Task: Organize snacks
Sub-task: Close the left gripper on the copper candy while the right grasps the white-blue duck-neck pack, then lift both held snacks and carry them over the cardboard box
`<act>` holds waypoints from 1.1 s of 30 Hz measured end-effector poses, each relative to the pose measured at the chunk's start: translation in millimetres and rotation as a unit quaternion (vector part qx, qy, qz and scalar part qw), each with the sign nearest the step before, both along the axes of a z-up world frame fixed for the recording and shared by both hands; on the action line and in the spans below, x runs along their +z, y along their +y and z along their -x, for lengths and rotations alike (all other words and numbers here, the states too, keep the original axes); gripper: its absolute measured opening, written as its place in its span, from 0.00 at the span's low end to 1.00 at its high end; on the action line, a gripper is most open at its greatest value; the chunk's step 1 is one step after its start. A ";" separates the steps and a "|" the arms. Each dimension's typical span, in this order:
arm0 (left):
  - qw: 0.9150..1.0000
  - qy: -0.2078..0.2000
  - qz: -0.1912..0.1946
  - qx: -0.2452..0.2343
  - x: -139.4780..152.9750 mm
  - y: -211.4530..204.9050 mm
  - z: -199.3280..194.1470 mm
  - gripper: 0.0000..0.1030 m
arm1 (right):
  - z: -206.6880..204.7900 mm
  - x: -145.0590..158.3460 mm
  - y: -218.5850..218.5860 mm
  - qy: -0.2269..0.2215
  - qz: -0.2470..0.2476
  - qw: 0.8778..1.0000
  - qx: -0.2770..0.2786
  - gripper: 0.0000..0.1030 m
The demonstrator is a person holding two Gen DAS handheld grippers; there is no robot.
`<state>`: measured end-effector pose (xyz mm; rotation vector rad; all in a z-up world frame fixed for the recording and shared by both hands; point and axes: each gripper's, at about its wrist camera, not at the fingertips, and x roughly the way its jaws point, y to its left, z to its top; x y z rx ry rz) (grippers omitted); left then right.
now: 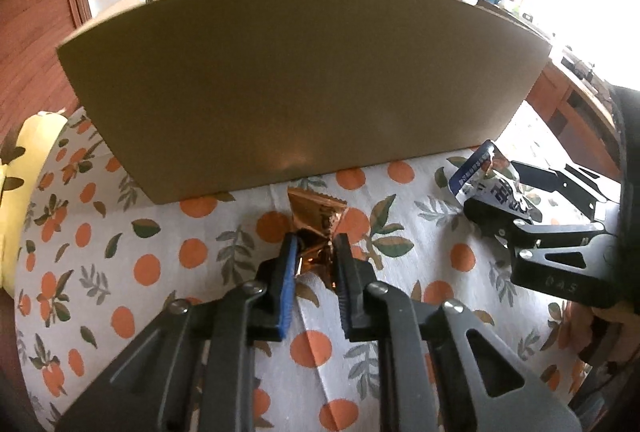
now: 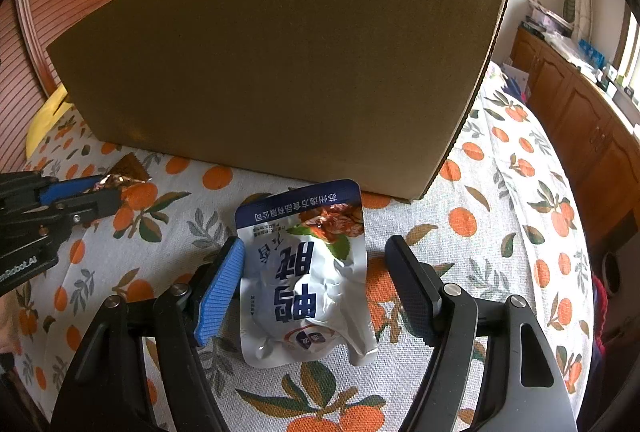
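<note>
The left gripper (image 1: 314, 258) pinches a crinkly gold snack wrapper (image 1: 314, 228) on the orange-print tablecloth (image 1: 140, 264). The right gripper (image 2: 316, 284) is wide open around a white snack pouch (image 2: 308, 280), near the cardboard box (image 2: 280, 72).

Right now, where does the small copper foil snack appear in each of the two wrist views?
Left wrist view: the copper foil snack is at centre, pinched in the left gripper, just before the cardboard box.
Right wrist view: the snack is at the far left edge, at the tip of the left gripper.
Shared landmark: the cardboard box behind it.
</note>
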<state>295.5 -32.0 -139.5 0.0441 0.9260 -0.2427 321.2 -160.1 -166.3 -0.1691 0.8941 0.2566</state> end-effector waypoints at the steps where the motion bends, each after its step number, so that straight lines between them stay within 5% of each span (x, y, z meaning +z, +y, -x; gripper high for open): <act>1: 1.000 -0.001 -0.001 0.000 1.5 0.4 2.3 0.14 | 0.2 0.1 -0.3 0.000 0.000 1.000 0.000 0.73; 33: 0.996 -0.072 0.043 -0.003 66.0 18.3 63.5 0.12 | 24.6 15.1 2.2 0.018 0.000 1.000 0.025 0.55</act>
